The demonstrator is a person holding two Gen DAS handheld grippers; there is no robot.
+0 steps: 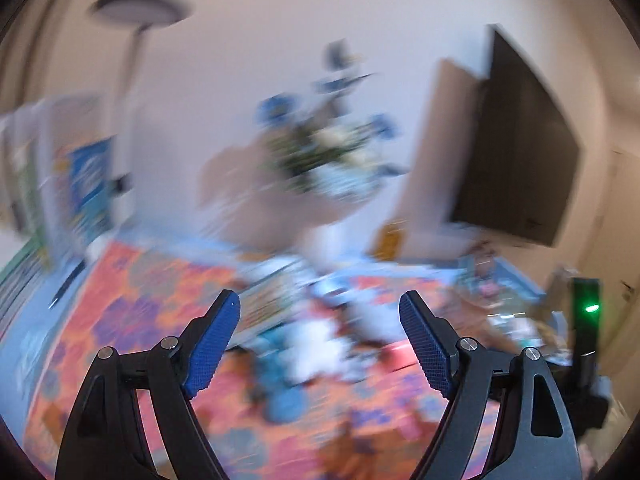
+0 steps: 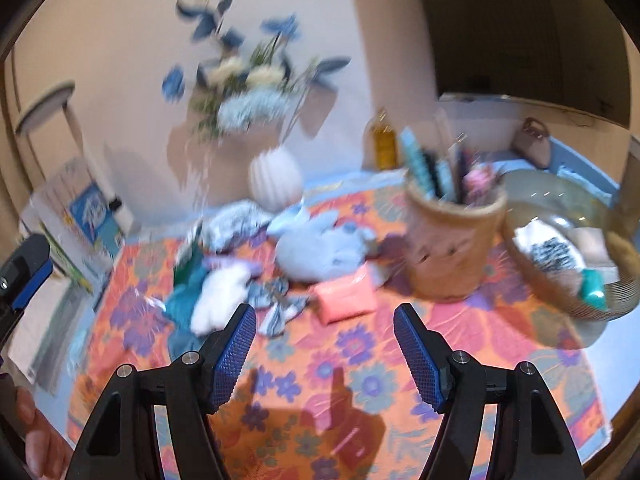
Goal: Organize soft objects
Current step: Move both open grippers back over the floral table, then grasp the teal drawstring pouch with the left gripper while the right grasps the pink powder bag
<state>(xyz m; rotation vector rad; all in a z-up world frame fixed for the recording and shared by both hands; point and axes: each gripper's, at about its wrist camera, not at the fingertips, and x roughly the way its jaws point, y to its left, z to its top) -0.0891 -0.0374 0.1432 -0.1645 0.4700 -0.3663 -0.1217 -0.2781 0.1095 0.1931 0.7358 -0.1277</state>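
- Mostly the sorting is still waiting: soft items (image 2: 256,268) are lying heaped mid-table on the floral tablecloth (image 2: 360,360), toward its back edge.
- A wire basket (image 2: 568,300) at the right edge is already holding a few pieces.
- Left gripper (image 1: 320,344) and right gripper (image 2: 324,352) are both hovering spread apart, gripping nothing.

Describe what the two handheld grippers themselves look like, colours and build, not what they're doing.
Both look alike. The left gripper and right gripper each have two black angular linkage arms with triangular cutouts and round silver pivot bolts. Each arm ends in a blue finger pad with a fine gridded texture. No cables or lettering show. A bare fingertip shows at the right view's lower left edge; no sleeve is visible.
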